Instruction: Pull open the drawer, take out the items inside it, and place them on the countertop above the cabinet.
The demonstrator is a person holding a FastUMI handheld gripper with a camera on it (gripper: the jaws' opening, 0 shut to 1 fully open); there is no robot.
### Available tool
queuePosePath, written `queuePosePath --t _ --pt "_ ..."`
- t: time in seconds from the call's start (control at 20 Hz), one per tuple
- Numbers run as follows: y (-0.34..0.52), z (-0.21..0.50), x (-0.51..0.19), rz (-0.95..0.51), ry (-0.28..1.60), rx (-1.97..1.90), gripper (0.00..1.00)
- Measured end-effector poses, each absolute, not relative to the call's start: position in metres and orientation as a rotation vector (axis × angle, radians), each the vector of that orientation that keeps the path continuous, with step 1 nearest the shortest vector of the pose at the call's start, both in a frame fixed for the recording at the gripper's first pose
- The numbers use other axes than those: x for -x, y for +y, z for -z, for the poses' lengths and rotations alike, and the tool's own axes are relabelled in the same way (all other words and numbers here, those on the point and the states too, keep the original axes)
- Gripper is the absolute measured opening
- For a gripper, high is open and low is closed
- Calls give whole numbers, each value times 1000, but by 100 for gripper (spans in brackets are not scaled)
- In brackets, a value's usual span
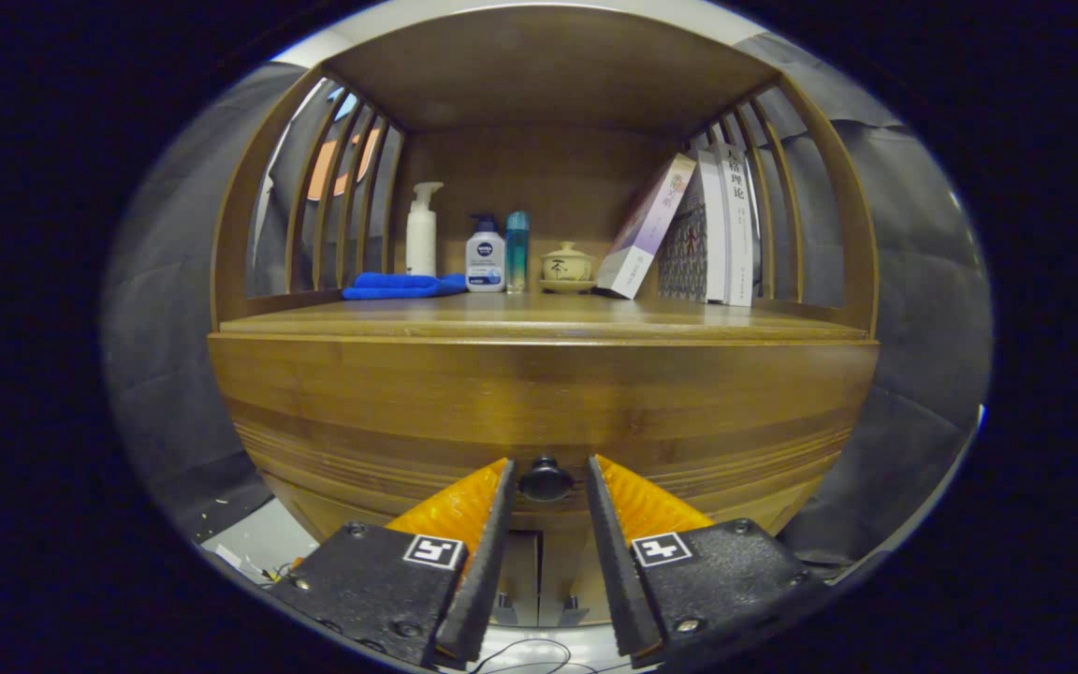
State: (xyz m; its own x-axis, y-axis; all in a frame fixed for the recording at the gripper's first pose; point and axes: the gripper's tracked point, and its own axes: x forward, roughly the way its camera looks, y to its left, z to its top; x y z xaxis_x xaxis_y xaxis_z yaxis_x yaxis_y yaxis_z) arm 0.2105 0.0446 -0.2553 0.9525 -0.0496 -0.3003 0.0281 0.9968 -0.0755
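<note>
The wooden drawer front (539,393) spans the cabinet just below the countertop (539,318), and what is inside it is hidden. Its dark round knob (546,479) sits between the tips of my gripper (548,463). The fingers stand on either side of the knob with a thin gap on each side, so the gripper is open around it. The drawer front looks flush with the cabinet, though the curved view makes this hard to judge.
At the back of the countertop stand a folded blue cloth (403,285), a white pump bottle (421,229), a small white bottle (485,255), a teal bottle (517,251), a lidded cup (567,265) and leaning books (689,229). Below the drawer are the cabinet doors (539,571).
</note>
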Motion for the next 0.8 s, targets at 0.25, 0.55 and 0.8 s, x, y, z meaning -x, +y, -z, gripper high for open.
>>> queuePosePath --t 0.25,0.55,0.8 --pt "44 256 -211 50 305 67 32" --pt "41 256 -207 26 325 69 25" --pt "40 254 -178 17 328 65 25"
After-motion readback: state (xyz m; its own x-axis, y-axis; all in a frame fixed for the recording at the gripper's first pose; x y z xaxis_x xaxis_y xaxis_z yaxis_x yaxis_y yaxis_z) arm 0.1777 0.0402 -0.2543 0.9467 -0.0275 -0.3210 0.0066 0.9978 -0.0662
